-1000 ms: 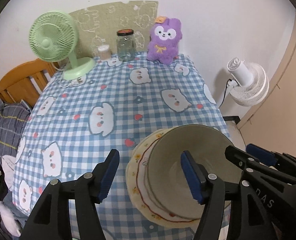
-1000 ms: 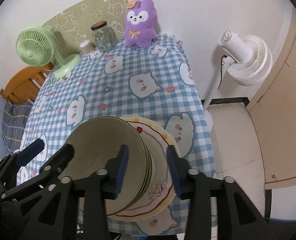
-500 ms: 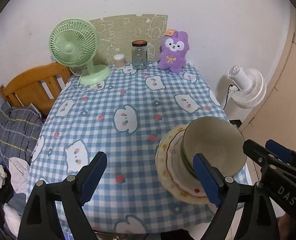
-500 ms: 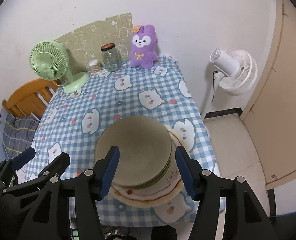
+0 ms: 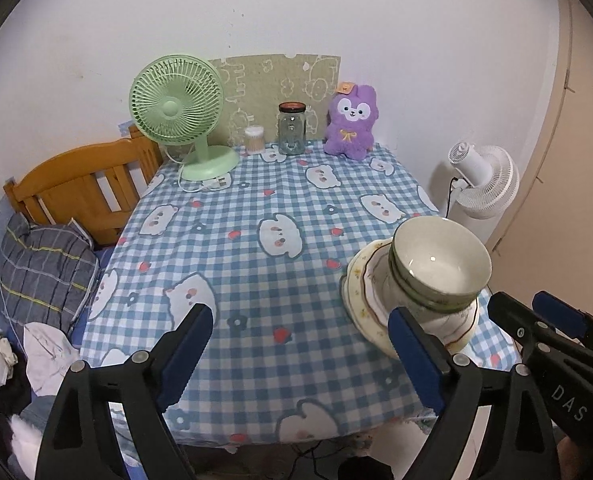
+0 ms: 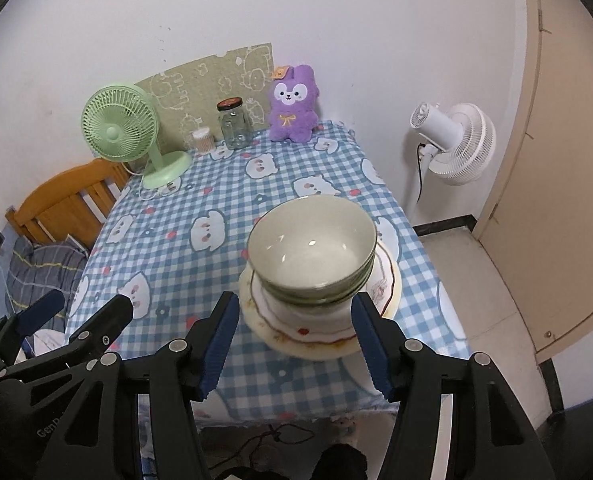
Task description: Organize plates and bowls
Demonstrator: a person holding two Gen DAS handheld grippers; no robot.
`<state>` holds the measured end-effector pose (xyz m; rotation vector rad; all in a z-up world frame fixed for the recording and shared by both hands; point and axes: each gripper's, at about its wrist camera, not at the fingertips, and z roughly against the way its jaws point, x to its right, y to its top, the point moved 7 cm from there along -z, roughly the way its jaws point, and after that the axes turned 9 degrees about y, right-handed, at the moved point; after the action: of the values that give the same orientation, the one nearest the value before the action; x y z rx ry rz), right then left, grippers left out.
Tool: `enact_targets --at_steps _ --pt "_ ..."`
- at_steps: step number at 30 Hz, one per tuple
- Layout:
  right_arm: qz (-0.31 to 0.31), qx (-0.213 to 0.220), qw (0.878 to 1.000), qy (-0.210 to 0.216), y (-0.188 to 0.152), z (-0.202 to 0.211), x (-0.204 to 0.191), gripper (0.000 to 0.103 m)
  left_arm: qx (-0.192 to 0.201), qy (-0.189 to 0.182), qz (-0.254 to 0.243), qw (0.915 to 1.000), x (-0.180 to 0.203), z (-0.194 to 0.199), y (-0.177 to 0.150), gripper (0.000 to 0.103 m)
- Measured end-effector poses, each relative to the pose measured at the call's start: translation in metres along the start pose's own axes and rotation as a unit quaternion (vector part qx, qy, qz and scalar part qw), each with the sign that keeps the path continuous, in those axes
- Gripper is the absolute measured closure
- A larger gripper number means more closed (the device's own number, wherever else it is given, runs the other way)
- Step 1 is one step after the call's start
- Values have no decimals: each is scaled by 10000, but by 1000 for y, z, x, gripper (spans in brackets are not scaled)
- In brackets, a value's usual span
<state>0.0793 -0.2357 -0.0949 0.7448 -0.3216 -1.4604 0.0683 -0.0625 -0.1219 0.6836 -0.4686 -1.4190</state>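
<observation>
Left tool (image 5: 300, 354) – right tool (image 6: 296, 344) – both spread wide, empty.

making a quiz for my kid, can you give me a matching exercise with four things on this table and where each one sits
Things:
1. green fan
2. glass jar
3. purple plush toy
4. stacked bowls

Places:
A. far right corner of the table
B. on the plates, near right edge
C. far left corner of the table
D. far edge, between the cotton swabs and the toy

Pairs: 1-C, 2-D, 3-A, 4-B
</observation>
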Motion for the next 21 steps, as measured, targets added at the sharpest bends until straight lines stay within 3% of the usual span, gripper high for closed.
enact_targets --at_steps 5,11,21 --pt "-115 111 9998 -83 -17 10 -11 30 87 20 -23 10000 -16 8 -13 12" --pt "49 255 9996 -97 -31 18 -26 29 82 -6 54 10000 -31 13 -26 8" --pt "357 553 9978 77 -44 21 -32 29 164 286 204 9992 -45 11 -40 5"
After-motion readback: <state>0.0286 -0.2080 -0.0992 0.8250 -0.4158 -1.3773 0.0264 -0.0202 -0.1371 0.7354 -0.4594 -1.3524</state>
